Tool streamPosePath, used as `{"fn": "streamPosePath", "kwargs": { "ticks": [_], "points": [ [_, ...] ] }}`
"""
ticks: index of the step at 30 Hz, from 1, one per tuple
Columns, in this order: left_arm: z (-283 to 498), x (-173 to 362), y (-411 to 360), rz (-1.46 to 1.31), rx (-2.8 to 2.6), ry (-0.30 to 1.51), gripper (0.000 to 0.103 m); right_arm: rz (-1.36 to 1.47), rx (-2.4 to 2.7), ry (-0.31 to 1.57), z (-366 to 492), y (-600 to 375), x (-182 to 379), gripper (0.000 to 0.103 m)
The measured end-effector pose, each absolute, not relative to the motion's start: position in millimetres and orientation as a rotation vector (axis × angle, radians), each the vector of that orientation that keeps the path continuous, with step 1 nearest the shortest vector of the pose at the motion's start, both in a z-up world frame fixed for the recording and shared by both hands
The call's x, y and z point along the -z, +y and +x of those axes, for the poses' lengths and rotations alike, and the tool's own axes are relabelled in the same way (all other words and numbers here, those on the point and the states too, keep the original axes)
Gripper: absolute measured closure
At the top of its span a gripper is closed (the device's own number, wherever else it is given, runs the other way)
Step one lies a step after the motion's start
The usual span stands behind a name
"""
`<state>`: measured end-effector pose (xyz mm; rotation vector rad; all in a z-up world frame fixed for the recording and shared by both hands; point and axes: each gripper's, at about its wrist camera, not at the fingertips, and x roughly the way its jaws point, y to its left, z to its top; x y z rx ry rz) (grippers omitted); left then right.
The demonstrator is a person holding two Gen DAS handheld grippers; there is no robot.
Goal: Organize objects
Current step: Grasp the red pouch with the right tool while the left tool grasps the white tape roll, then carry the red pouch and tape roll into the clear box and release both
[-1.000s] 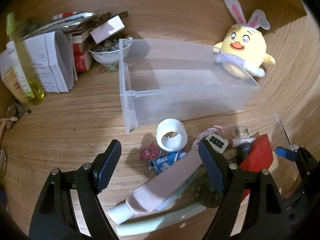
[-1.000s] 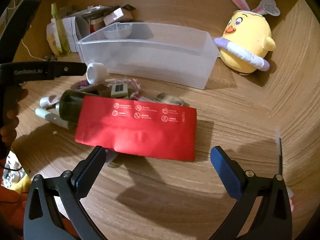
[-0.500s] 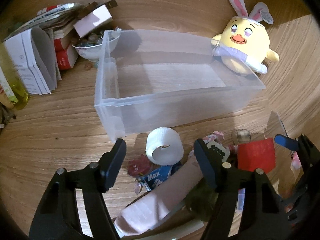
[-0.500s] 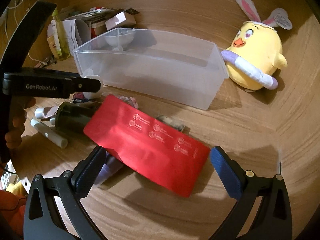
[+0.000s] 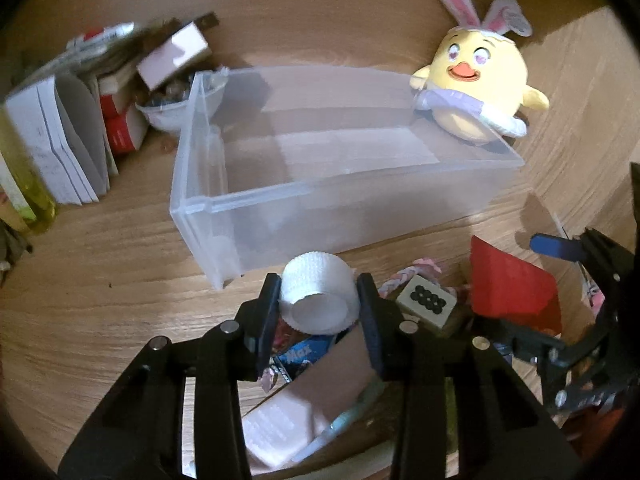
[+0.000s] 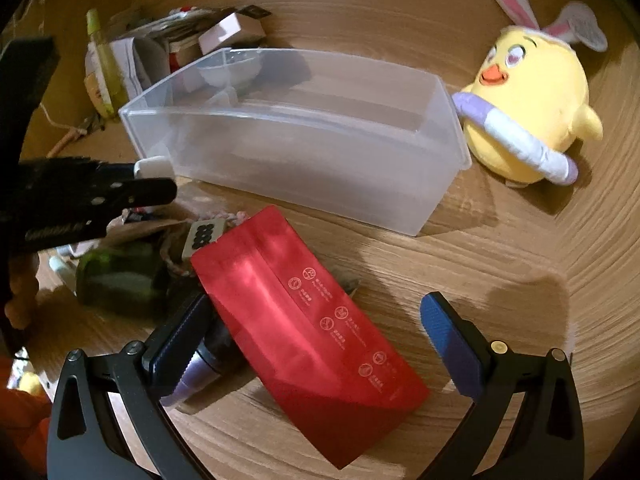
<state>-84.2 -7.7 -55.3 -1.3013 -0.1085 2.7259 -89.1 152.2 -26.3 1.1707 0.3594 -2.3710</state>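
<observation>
left claw (image 5: 318, 306) just closing, clenched on white tape roll (image 5: 316, 300) at bin's (image 5: 320, 208) 6 o'clock. right claw (image 6: 316, 332) released over red pouch (image 6: 308, 332). risk: soft roll deforms, slips on lift.

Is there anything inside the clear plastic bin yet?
No. In the left wrist view the clear plastic bin shows only its bare floor, and the white tape roll sits outside it between the left gripper's fingers.

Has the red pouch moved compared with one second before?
Yes. The red pouch turned from lying parallel to the clear bin to lying diagonal.
</observation>
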Motion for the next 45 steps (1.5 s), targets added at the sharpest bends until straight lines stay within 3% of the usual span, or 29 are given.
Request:
{"fn": "streamPosePath", "kwargs": {
  "ticks": [16, 30, 31, 33, 34, 45],
  "points": [
    [-58.2, 21.5, -19.7, -1.152, -2.810, -0.162, 0.065, 1.254, 2.365, 0.091, -99.1, 201.2, 32.7, 0.032],
    [-46.0, 1.5, -22.6, -1.066, -2.841, -0.185, 0.065, 1.274, 2.381, 0.283, -82.1, 203.2, 40.3, 0.031],
    [-45.6, -0.5, -23.0, -1.059, -2.847, -0.184, 0.065, 1.274, 2.392, 0.292, -81.6, 203.5, 42.0, 0.032],
    [-44.7, -4.2, -24.5, -1.044, -2.860, -0.180, 0.065, 1.252, 2.419, 0.312, -79.9, 203.5, 40.7, 0.048],
    [-44.6, -6.3, -25.5, -1.034, -2.868, -0.178, 0.065, 1.239, 2.422, 0.317, -79.1, 203.3, 39.0, 0.052],
    [-50.5, -23.9, -33.0, -0.967, -2.914, -0.192, 0.065, 1.068, 2.505, 0.366, -65.9, 197.2, 6.4, 0.052]
  ]
}}
